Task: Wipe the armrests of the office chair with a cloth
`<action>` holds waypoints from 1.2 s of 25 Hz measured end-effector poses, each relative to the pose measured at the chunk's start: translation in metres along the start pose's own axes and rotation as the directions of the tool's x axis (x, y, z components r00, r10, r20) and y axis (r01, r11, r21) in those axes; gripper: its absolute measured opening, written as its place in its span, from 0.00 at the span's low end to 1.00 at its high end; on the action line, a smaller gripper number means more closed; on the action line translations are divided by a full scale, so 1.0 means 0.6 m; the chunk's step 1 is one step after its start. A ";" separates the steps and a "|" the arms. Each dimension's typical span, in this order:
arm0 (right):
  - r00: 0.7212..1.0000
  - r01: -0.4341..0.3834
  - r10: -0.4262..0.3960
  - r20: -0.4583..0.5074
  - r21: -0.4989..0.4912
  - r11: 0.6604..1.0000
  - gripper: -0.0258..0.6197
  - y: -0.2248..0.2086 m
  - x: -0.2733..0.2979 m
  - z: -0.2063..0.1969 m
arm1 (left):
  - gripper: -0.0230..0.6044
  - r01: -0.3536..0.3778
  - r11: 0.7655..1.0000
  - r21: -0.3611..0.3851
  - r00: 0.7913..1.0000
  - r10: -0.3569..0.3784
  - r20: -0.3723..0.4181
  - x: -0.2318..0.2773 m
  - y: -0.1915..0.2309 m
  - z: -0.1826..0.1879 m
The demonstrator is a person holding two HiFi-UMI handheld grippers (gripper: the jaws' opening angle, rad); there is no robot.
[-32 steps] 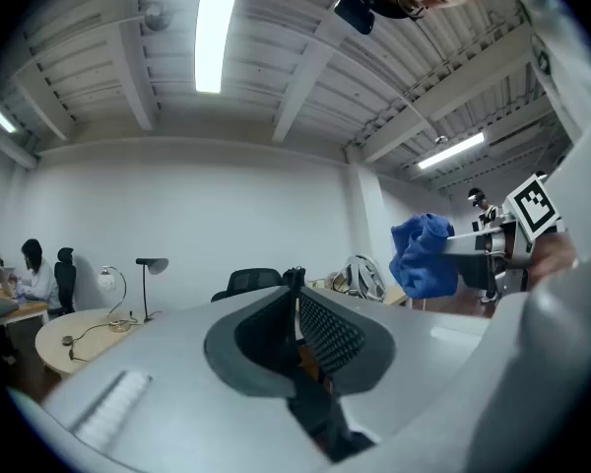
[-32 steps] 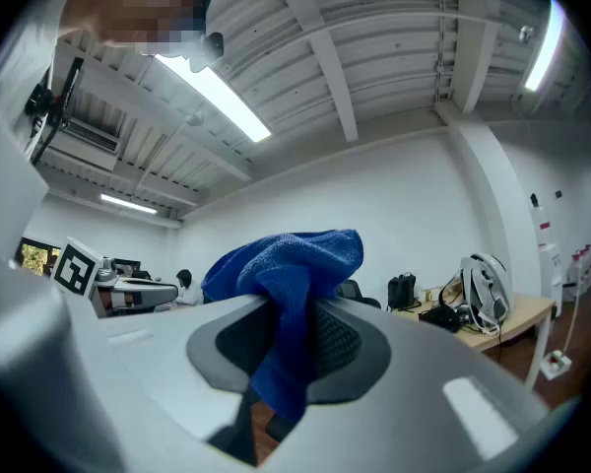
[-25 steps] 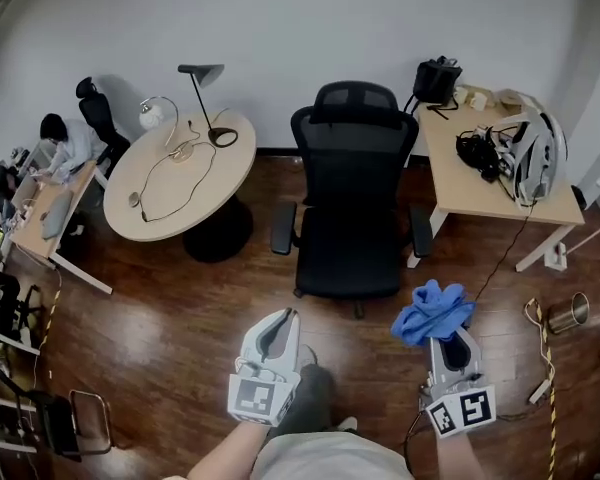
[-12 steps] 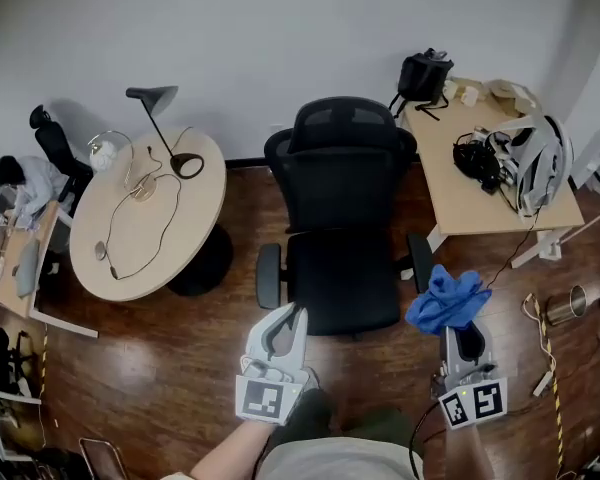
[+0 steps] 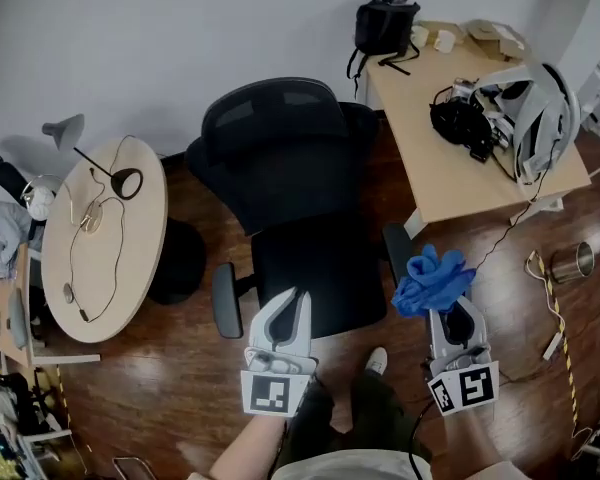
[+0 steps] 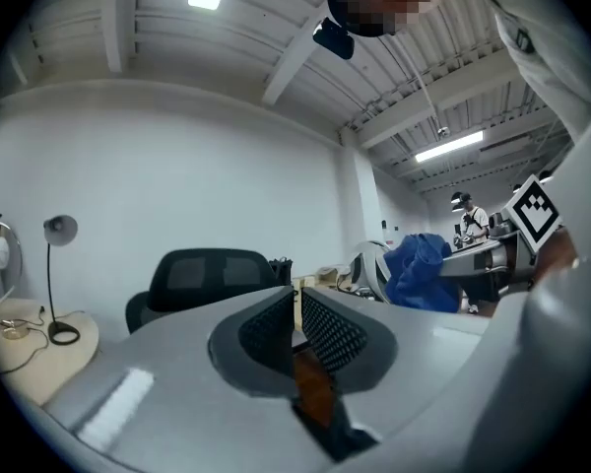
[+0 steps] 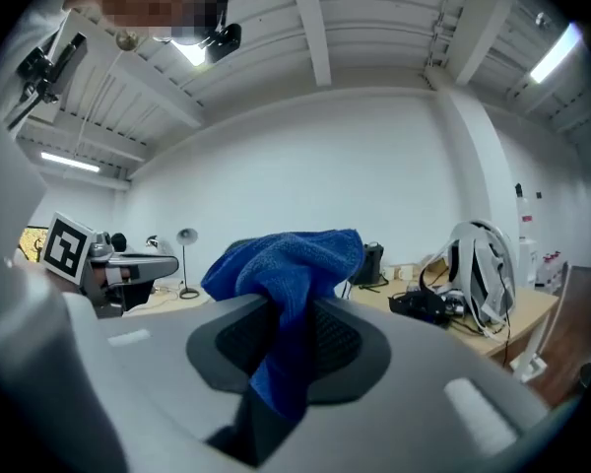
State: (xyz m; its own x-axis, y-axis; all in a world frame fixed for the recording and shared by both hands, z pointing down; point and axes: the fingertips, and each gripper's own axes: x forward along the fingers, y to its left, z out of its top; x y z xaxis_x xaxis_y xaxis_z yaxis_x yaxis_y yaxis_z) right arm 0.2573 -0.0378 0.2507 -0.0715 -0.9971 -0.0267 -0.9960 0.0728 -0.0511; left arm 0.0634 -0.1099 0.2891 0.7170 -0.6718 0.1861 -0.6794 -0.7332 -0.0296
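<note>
A black office chair stands in the middle of the head view, its left armrest and right armrest at the seat's sides. My right gripper is shut on a bunched blue cloth, which hangs just right of the right armrest. From the right gripper view the blue cloth fills the space between the jaws. My left gripper is shut and empty, over the seat's front edge. The left gripper view shows the chair back ahead and the cloth at right.
A round table with a desk lamp and cables stands at left. A rectangular desk at right carries a black bag, a helmet and cables. A metal can sits on the wood floor. A person sits at the far left.
The view has closed in on the chair, which now lies nearer and turned. Both grippers have come up to the seat; the cloth now sits beside the right armrest.
</note>
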 end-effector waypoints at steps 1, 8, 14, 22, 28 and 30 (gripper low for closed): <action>1.000 0.011 -0.011 -0.025 -0.006 1.000 0.16 -0.020 0.017 -0.054 | 0.06 0.005 1.000 0.001 1.000 -0.005 -0.020 0.032 0.000 -0.047; 0.952 0.142 -0.129 -0.278 0.026 0.990 0.16 -0.156 0.211 -0.452 | 0.08 0.112 0.991 0.079 0.968 -0.091 -0.233 0.207 0.016 -0.315; 0.823 0.084 -0.078 -0.563 -0.016 0.996 0.16 -0.200 0.364 -0.678 | 0.09 0.108 0.988 0.105 0.954 -0.074 -0.291 0.213 0.031 -0.470; 0.754 0.032 -0.022 -0.657 0.003 0.999 0.16 -0.143 0.261 -0.699 | 0.09 0.109 0.991 0.079 0.954 -0.082 -0.289 0.198 0.027 -0.465; 0.793 0.081 -0.098 -0.602 -0.056 0.995 0.16 -0.089 0.101 -0.695 | 0.09 0.130 0.990 0.054 0.951 -0.109 -0.291 0.191 0.015 -0.468; 0.796 0.095 -0.108 -0.595 -0.054 0.994 0.16 -0.082 0.068 -0.702 | 0.09 0.133 0.990 0.048 0.949 -0.113 -0.296 0.187 0.013 -0.480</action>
State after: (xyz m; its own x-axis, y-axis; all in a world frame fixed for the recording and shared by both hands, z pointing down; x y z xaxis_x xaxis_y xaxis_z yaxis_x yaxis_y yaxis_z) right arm 0.2810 -0.0915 0.6727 0.0196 -0.8153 0.5787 -0.9997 -0.0236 0.0005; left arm 0.0936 -0.1605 0.5927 0.7107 -0.5232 0.4703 -0.5698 -0.8202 -0.0516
